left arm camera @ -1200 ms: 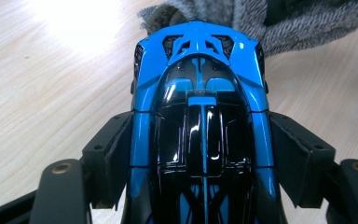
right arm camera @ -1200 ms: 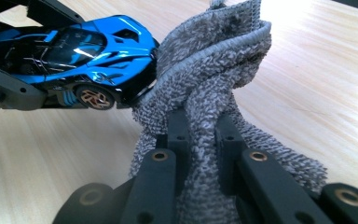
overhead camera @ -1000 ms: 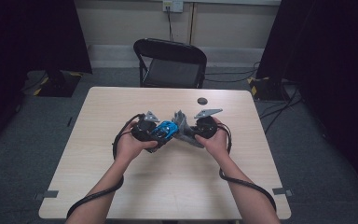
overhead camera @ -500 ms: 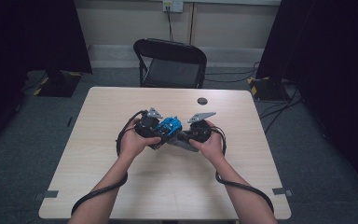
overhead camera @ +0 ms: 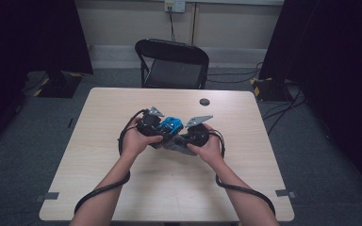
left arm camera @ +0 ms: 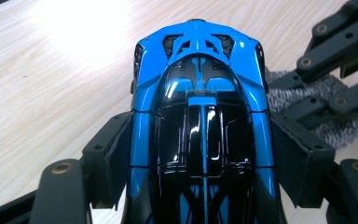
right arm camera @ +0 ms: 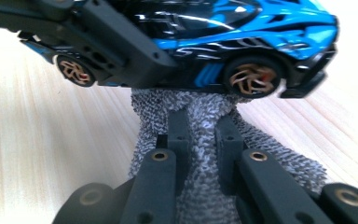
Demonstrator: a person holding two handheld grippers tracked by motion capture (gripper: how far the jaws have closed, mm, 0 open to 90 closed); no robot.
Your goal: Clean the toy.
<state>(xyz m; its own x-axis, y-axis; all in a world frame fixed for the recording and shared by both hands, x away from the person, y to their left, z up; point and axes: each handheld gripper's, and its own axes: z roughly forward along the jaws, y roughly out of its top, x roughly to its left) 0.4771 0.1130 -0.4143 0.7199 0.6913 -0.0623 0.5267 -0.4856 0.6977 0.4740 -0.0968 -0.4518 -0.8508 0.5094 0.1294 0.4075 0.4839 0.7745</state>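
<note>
Left gripper (left arm camera: 200, 186) clamped on blue toy car (left arm camera: 200, 116) by its flanks, held mid-worktop (overhead camera: 122, 188) just above the surface. Right gripper (right arm camera: 200, 135) pinching grey cloth (right arm camera: 200, 112) — pressed to car's near side by the wheels. Keep car steady, wipe with light strokes — avoid snagging wheels.

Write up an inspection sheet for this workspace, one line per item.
Surface: light wood table, bare around the work.
Job's things: blue toy car held off the table; grey cloth pressed against the car's side.
Clutter: small dark round object near the far edge.
Grippers: left hand-held gripper clamps the car's sides; right hand-held gripper pinches the cloth.
Cables: black cable trails from each gripper toward the near edge.
Surroundings: black folding chair beyond the table, grey carpet.
</note>
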